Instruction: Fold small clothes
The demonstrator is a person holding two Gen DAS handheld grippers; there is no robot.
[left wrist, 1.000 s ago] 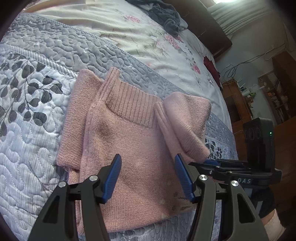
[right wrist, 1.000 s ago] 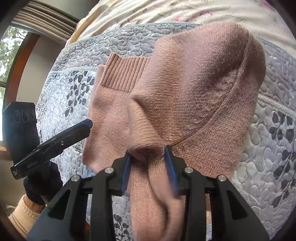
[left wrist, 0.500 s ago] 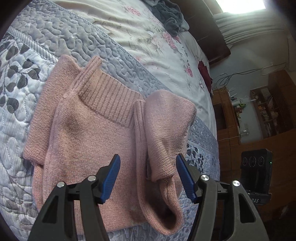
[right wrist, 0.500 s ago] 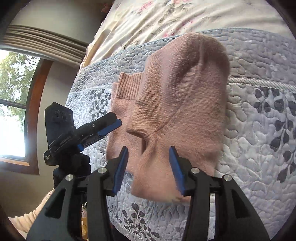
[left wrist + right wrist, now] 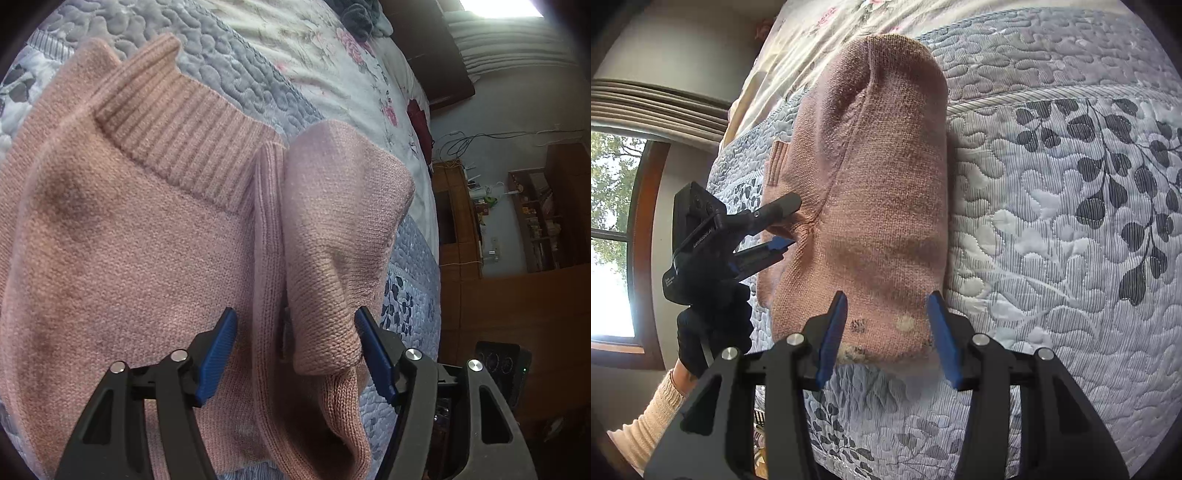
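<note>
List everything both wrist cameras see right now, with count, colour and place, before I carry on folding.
sweater: one, pink knit, flat on the quilt, one side folded in over the body
quilt: one, pale blue-grey with dark leaf print, under the sweater
floral sheet: one, cream with pink flowers, beyond the quilt
dark clothes: one pile, grey, far end of the bed
wooden shelves: brown, by the far wall
window: one, wood-framed, beside the bed
left gripper: black with blue pads, open, astride the folded-in sleeve
right gripper: black with blue pads, open, over the sweater's hem
gloved hand: one, black glove, cream sleeve, holding the left gripper
</note>
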